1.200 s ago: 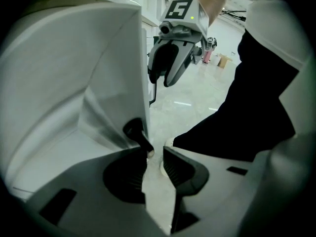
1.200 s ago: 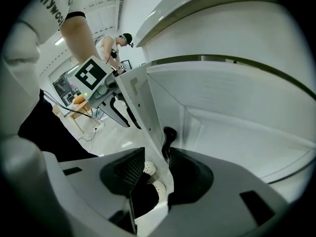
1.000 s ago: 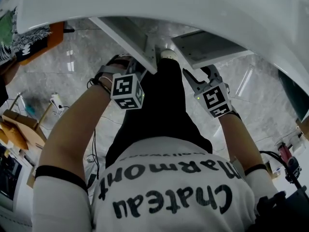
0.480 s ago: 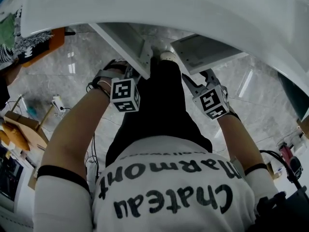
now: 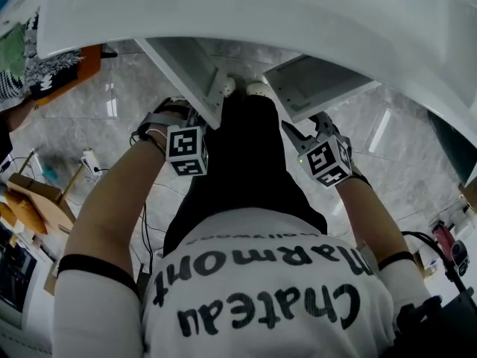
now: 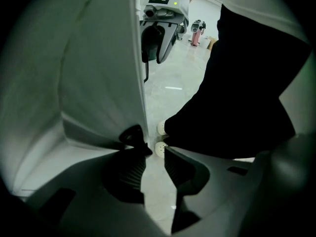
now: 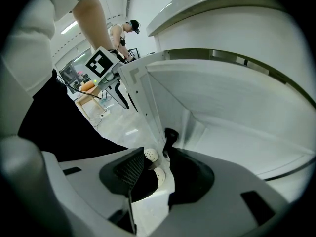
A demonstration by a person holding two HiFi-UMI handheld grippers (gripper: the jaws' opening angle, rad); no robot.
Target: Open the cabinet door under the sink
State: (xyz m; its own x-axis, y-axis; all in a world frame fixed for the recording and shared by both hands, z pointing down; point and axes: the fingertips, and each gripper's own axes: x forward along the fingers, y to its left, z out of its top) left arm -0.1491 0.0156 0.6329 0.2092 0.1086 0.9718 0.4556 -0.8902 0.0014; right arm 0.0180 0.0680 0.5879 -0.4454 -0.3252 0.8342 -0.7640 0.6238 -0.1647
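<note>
Cabinet doors (image 5: 185, 64) under the sink (image 5: 261, 13) are standing swung out toward the person, one on each side. They are angling apart, and the person's white shoes (image 5: 257, 89) and dark trousers (image 5: 250, 162) are showing in the gap between them, above the grey marble floor (image 5: 112, 103). The person is leaning over the white basin and pointing both tools steeply down at the doors' free edges. The left gripper (image 6: 155, 154) is sitting at the edge of the left door (image 6: 98, 73). Its jaws are opening, and the white door edge is running down to the tip of the pad nearer the door, beside a small dark fitting (image 6: 132, 134) that I cannot identify. Only floor and the shoes are showing through the gap between the pads, so the pads are not pressing on the door. The right gripper (image 7: 155, 157) is sitting the same way at the edge of the right door (image 7: 143, 98). Its jaws are also opening, the ribbed pad is standing clear on the trouser side, and the door edge is meeting the other jaw's tip. The shoes are visible between the pads, and nothing is being clamped. In each gripper view the opposite gripper is showing beyond the door edge, with its marker cube uppermost. The right gripper view is also looking into the pale, curved cabinet interior (image 7: 232, 112) behind the open door.
</note>
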